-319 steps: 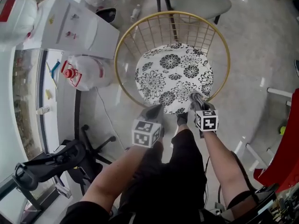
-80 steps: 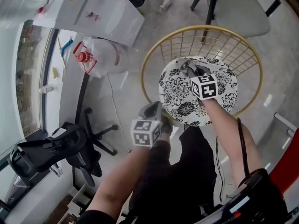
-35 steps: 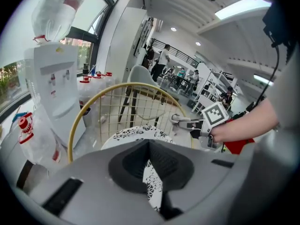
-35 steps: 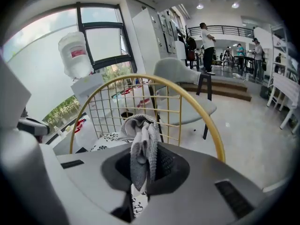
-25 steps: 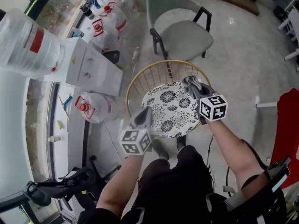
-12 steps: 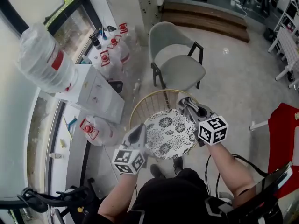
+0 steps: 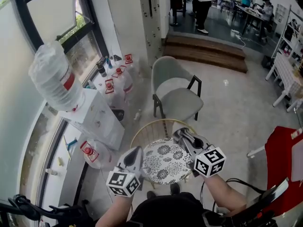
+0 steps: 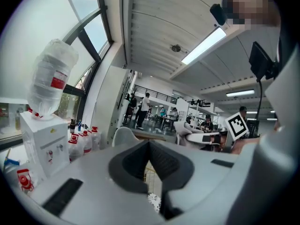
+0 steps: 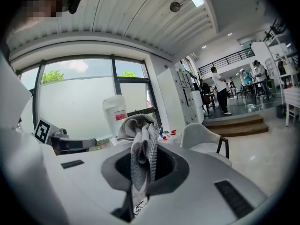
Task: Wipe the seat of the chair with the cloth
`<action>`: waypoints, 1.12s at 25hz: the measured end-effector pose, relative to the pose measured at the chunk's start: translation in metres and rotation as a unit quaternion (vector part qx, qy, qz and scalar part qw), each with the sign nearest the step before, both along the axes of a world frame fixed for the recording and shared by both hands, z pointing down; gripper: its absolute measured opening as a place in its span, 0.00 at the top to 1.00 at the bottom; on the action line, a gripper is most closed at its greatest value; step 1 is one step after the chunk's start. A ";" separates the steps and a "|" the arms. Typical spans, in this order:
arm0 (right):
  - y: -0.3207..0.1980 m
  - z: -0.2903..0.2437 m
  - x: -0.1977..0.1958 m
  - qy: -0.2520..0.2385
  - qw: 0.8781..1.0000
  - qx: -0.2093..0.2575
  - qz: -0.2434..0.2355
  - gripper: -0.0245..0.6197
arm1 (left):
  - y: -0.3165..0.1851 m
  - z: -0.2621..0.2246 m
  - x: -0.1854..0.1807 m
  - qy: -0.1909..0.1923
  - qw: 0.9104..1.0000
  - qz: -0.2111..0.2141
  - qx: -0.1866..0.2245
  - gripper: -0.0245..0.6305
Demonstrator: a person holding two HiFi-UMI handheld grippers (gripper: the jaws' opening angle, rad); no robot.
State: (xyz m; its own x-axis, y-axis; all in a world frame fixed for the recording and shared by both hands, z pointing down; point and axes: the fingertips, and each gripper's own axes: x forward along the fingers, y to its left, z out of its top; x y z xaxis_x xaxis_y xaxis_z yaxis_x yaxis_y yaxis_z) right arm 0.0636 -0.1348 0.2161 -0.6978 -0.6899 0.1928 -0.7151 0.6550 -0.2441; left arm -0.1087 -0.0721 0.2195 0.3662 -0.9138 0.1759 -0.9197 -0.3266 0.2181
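Observation:
In the head view a gold wire chair [image 7: 142,137] with a black-and-white flowered seat [image 7: 163,162] stands just ahead of my legs. My right gripper [image 7: 181,135] is held up over the seat's right rim, shut on a crumpled grey cloth [image 7: 183,137]. In the right gripper view the cloth [image 9: 140,146] bulges up from between the jaws of that gripper [image 9: 140,172]. My left gripper [image 7: 135,151] hangs above the seat's left rim; in its own view the left gripper [image 8: 150,146] is shut with nothing in it. Neither gripper touches the seat.
A grey-green armchair [image 7: 177,91] stands behind the wire chair. At the left are a white water dispenser [image 7: 97,119] with a big bottle [image 7: 57,82] and several jugs [image 7: 113,79] on the floor. Steps [image 7: 203,51] lie beyond, and a red object [image 7: 284,167] is at the right.
The right gripper with the cloth has lifted off the seat, where it rested 3.2 s ago. Both grippers are now raised, and the head view has tilted up to show the room.

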 end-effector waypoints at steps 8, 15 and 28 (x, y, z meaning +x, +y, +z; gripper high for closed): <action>0.022 -0.037 -0.005 0.006 0.999 0.037 -0.005 0.93 | 0.014 -0.026 -0.003 -0.003 1.000 -0.006 0.030 0.95; 0.031 -0.055 -0.006 -0.003 0.999 0.048 -0.006 0.93 | 0.020 -0.045 -0.001 -0.004 0.998 -0.005 0.055 0.95; 0.033 -0.059 0.000 0.006 0.999 0.050 0.001 0.93 | 0.031 -0.061 -0.002 -0.005 0.997 -0.004 0.075 0.95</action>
State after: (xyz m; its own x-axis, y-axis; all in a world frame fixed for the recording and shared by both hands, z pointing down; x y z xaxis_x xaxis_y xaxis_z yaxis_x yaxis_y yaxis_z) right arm 0.0633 -0.1016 0.1570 -0.6939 -0.7081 0.1307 -0.7193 0.6736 -0.1699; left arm -0.1104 -0.0415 0.1587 0.3567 -0.9333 0.0417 -0.9247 -0.3464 0.1578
